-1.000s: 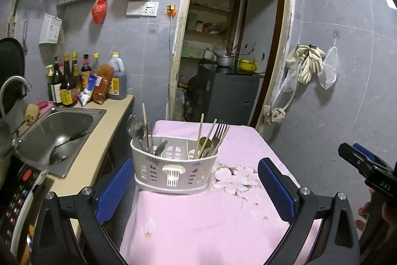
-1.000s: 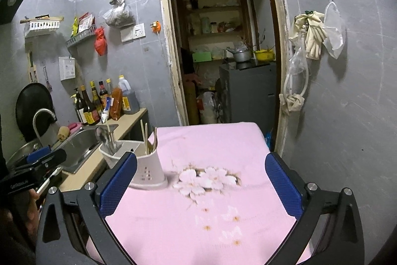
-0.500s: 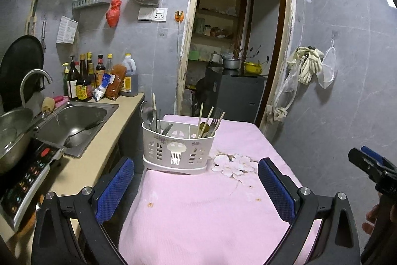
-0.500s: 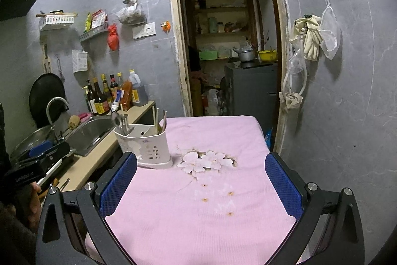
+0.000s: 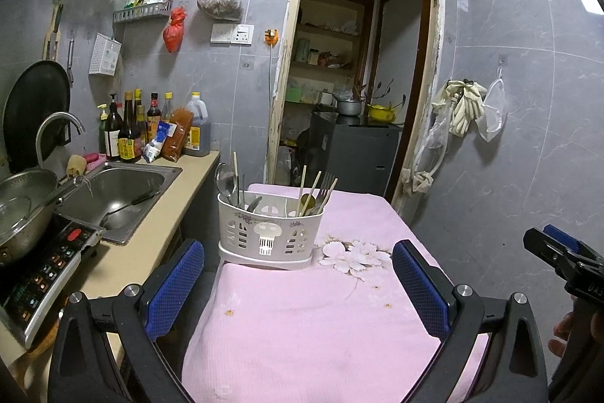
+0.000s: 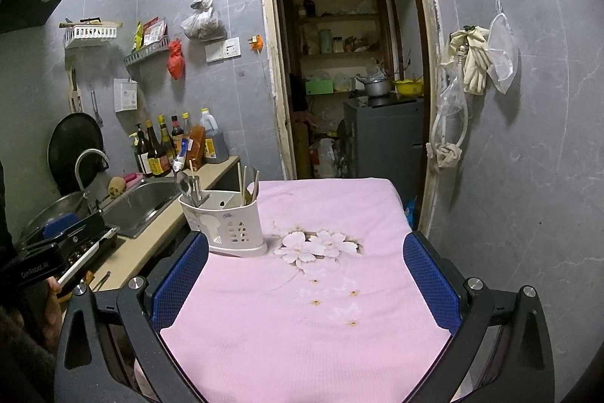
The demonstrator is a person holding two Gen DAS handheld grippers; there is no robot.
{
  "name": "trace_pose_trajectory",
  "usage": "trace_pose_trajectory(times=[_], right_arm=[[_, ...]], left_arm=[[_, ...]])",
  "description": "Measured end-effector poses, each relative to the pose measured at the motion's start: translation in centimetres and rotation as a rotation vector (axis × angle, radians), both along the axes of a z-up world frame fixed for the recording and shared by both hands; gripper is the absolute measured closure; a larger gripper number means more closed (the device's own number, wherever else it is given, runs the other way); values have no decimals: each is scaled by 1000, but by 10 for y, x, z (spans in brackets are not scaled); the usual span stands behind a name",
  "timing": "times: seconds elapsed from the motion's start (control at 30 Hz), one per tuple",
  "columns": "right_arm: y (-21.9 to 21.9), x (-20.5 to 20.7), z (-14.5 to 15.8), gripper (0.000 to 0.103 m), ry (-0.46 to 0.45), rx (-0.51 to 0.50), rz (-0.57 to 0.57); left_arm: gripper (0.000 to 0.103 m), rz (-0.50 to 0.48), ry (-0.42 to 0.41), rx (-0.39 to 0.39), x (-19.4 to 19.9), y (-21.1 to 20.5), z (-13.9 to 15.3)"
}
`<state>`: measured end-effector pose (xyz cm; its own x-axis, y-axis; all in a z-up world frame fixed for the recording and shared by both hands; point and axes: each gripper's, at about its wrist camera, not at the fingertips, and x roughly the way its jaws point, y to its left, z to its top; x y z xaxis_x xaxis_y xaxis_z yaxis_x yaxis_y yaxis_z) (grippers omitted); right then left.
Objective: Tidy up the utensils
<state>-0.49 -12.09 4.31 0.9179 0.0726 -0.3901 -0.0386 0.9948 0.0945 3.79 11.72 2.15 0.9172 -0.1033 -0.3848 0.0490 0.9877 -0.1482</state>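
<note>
both my jaws stand wide open and hold nothing: left gripper (image 5: 298, 274), right gripper (image 6: 305, 274), each hanging above the near part of the pink cloth (image 6: 321, 327). further out, at the cloth's far left corner, stands the white utensil caddy (image 5: 270, 233). the spoons (image 5: 225, 182) sit in its left compartment, the chopsticks (image 5: 313, 189) and fork in its right one. no utensil lies loose on the cloth. i judge this fits sorting already finished, or a regrouping inside the caddy to come; i cannot tell which.
</note>
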Motion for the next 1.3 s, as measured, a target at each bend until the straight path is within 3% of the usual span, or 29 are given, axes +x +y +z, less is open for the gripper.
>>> trace_pose_trajectory(times=[1.3], right_arm=[[3,3,1,2,6,0,1]], left_arm=[[2,0,1,2,0,1,0]])
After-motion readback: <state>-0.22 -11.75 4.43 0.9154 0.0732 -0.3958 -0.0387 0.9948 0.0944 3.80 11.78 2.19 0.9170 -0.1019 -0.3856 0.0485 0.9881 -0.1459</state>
